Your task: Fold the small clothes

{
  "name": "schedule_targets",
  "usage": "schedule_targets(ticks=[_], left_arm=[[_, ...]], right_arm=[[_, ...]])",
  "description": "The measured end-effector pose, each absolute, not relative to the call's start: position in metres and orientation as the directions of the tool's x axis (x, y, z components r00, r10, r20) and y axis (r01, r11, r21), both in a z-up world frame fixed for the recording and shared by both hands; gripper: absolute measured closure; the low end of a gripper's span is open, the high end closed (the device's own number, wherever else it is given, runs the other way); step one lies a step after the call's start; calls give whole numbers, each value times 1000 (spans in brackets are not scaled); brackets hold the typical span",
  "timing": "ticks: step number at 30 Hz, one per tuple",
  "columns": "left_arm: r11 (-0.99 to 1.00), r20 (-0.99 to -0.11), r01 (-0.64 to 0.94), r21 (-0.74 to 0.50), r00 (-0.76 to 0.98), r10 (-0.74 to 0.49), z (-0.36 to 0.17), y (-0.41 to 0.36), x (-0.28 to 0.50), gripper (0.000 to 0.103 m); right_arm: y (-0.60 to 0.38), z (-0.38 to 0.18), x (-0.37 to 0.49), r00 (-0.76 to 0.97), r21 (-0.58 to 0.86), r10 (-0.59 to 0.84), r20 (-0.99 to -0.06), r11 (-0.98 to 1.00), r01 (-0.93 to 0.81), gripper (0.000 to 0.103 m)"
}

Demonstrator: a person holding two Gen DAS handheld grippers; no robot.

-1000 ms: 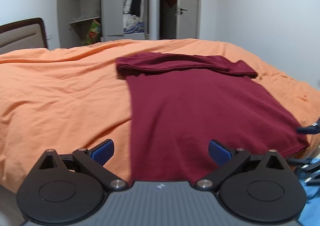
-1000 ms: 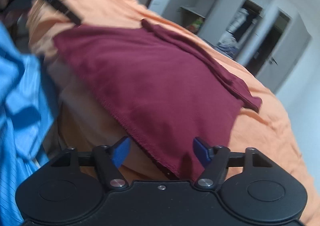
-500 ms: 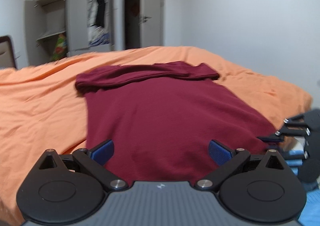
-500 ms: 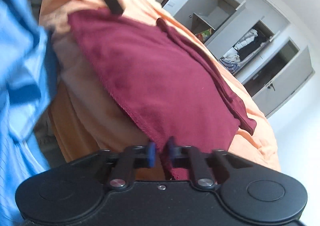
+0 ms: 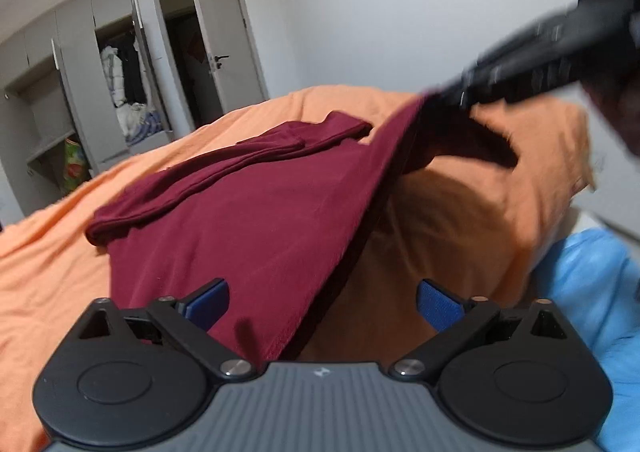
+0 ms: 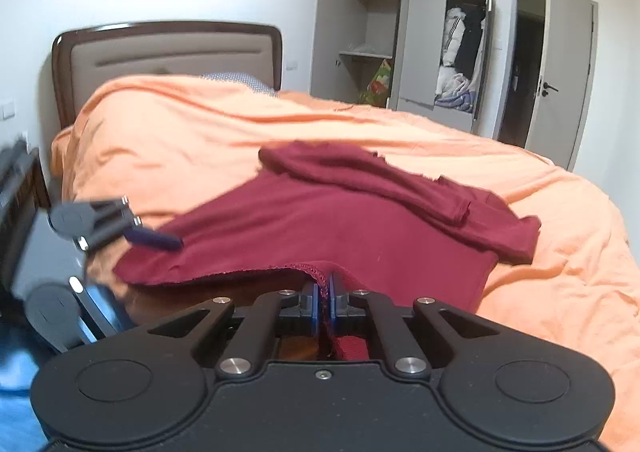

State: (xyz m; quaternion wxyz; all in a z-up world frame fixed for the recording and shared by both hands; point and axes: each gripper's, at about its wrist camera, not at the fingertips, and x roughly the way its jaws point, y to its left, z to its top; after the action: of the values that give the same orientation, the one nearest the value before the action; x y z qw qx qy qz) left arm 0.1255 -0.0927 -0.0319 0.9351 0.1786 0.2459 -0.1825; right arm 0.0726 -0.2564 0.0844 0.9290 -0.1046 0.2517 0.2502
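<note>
Maroon shirt [image 5: 248, 220] lies on orange bedspread [image 5: 52, 264], near corner of bed.

Left wrist view: left gripper [image 5: 322, 304] w/ blue pads spread wide, nothing between them. Left pad [image 5: 206, 302] sits over shirt's near hem; right pad [image 5: 438, 306] over bare orange cover on bed side. Shirt's right edge lifted off bed, pulled up toward upper right, fabric taut in a slanted line. Right gripper [image 5: 448, 96], blurred, dark, holds that raised corner at top right; shadow under lifted cloth. Sleeves folded across far end of shirt in a bunched band. Blue fabric [image 5: 588, 292] at lower right, beside bed. Bkgd: grey wardrobe [image 5: 100, 64] w/ doors open, clothes inside; open room door [image 5: 224, 36].

Right wrist view: right gripper [image 6: 323, 306] pressed together, pinching shirt hem [image 6: 312, 272] – stitched edge runs down btwn the pads. Shirt spreads away from gripper over bedspread, folded sleeves at far end. Left gripper [image 6: 156, 239] at left, blurred, one blue pad just at shirt's left edge; can't tell if touching. Headboard [image 6: 168, 48] behind, patterned pillow [image 6: 240, 81] peeking out from under cover. Wardrobe & door on right wall.
</note>
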Motion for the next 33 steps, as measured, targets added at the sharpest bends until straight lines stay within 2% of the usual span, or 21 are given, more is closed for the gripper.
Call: schedule_targets(ticks=[2,6,8,12,13,14,17,21,27,29,33], left_arm=[[871,-529,410,269,819,-222,-34,-92,129,23],[867,-508,341,364,852,-122,-38,-81,125,45],[853,-489,303,425,870,-66,-43,-73,120,60],[817,-458,245,523,889,26,-54,-61,112,67],[814,-455,240,530,890,33,-55,-58,110,86],[812,-453,240,531,891,33,-55,-57,109,99],[818,-412,222,531,911,20,-45,-58,102,100],[835,-336,181,519,942,5,-21,-55,93,101],[871,-255,184,455,964,-70,30,-35,67,101],[861,-263,221,459,959,-106,45,-30,54,101],[795,-349,344,499,920,-179,65,-18,33,101]], right_arm=[[-258,90,73,760,-87,401,-512,856,-510,99],[-264,92,67,775,-96,379,-507,868,-487,99],[-267,89,65,783,-101,366,-503,874,-474,99],[-268,77,53,808,-141,321,-493,887,-439,99],[-267,72,49,815,-160,307,-492,888,-431,99],[-266,67,47,820,-180,293,-492,887,-425,99],[-260,54,34,847,-251,254,-466,881,-402,100],[-253,58,11,901,-343,240,-361,865,-367,101],[-253,88,-18,939,-373,254,-230,869,-326,101],[-255,102,-28,929,-361,279,-243,863,-354,101],[-262,125,-43,871,-336,337,-359,823,-457,101]])
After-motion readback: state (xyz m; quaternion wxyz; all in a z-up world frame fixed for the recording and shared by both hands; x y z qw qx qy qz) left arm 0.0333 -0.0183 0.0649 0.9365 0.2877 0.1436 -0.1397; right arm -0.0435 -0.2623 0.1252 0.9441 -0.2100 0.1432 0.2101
